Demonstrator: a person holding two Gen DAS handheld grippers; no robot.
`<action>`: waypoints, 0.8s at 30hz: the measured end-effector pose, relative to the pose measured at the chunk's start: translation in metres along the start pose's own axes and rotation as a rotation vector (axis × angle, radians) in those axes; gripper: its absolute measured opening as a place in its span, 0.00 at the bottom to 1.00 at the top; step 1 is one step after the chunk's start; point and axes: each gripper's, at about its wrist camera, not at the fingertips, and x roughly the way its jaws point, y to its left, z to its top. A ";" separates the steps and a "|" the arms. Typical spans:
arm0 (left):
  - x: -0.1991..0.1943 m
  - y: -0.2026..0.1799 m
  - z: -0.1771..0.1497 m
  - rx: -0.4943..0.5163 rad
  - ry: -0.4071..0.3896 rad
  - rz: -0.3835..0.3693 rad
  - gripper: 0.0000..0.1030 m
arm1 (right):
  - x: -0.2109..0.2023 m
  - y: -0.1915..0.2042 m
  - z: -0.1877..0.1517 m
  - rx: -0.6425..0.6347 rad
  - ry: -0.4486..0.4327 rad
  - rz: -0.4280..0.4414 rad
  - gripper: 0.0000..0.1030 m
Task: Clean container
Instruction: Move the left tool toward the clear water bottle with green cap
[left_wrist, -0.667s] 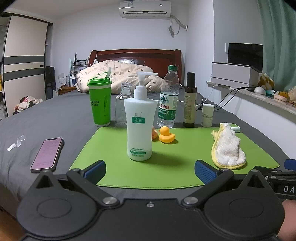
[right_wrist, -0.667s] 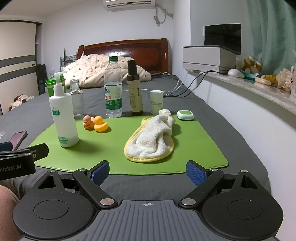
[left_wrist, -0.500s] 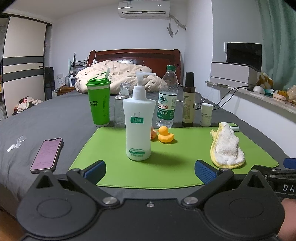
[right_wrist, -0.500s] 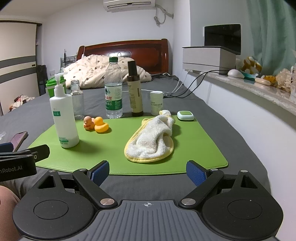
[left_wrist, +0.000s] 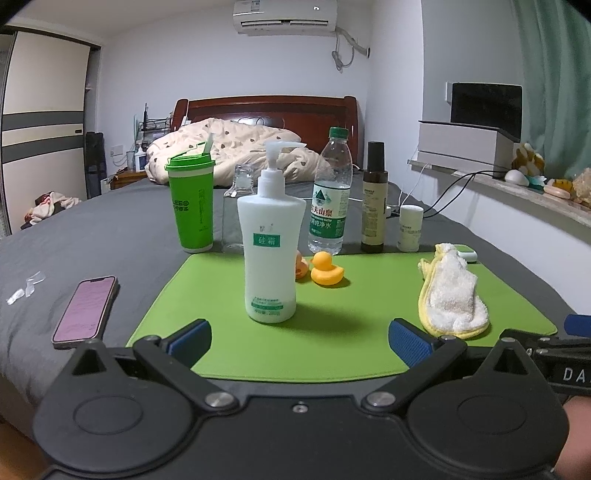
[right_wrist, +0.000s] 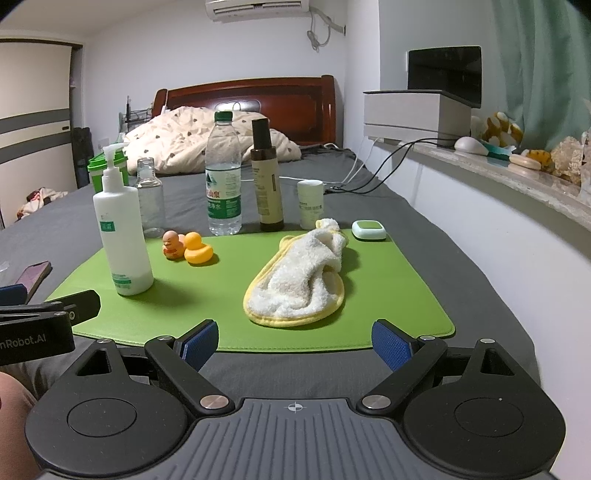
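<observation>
Left gripper (left_wrist: 299, 338): spread wide, empty.
Pump bottle (left_wrist: 270, 246): upright on green mat (left_wrist: 229, 354), frame centre, just beyond the fingertips.
Right gripper (right_wrist: 295, 345): wide, empty.
Towel (right_wrist: 299, 282): ahead, centre.

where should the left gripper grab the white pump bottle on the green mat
Grip the pump bottle around its narrower waist, just above the green label, coming straight in from the front with the left gripper open. It stands upright with free space on both sides, and the waist probably keeps it from slipping; the pump head is too thin.
</observation>
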 end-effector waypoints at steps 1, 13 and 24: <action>0.001 -0.001 0.002 0.000 -0.004 -0.004 1.00 | 0.001 0.001 0.000 0.000 0.000 0.000 0.88; 0.024 -0.030 0.031 -0.017 -0.092 -0.072 1.00 | 0.020 -0.017 0.009 0.010 0.014 -0.012 0.88; 0.088 -0.060 0.044 -0.010 -0.107 -0.028 1.00 | 0.036 -0.037 0.012 0.025 0.014 -0.025 0.88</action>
